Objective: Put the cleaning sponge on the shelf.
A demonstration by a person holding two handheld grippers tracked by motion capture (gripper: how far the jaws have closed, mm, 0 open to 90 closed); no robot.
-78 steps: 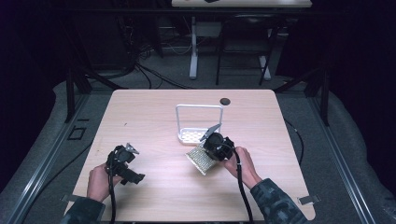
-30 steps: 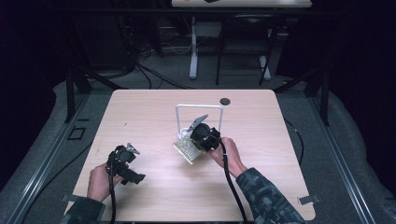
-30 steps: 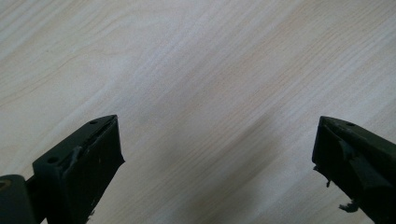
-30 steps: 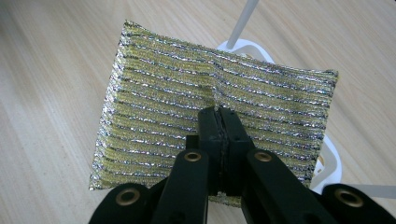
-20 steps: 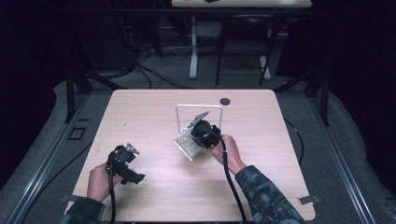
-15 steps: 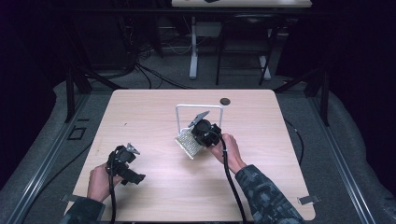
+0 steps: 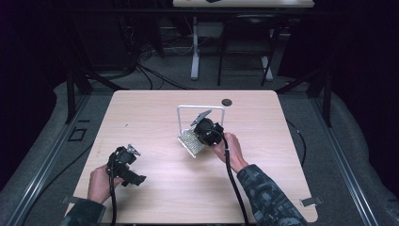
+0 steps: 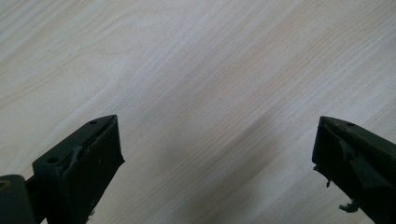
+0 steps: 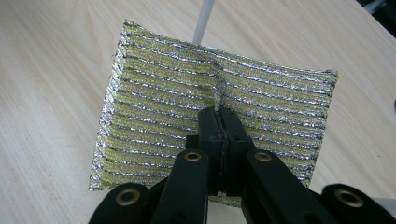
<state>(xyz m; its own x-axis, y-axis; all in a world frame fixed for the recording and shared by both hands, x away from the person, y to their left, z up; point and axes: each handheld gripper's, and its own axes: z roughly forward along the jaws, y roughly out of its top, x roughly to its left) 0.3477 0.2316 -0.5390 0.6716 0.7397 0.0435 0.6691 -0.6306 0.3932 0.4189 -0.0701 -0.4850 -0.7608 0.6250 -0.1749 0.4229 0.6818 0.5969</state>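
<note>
The right gripper is hiding part of the one scouring pad and the base of the one white rack. Its jaws are clenched, pinching a fold of the pad, which is sitting mid-worktop just before the rack. The left gripper is hovering near the front left edge, jaws spread wide over bare wood. One small dark disc is lying beyond the rack.

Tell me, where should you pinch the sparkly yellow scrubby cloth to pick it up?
Probably pinch the scrubby cloth mid-face from above, as the right tool does: it is thin and floppy, so the shut jaws gather a fold.
</note>
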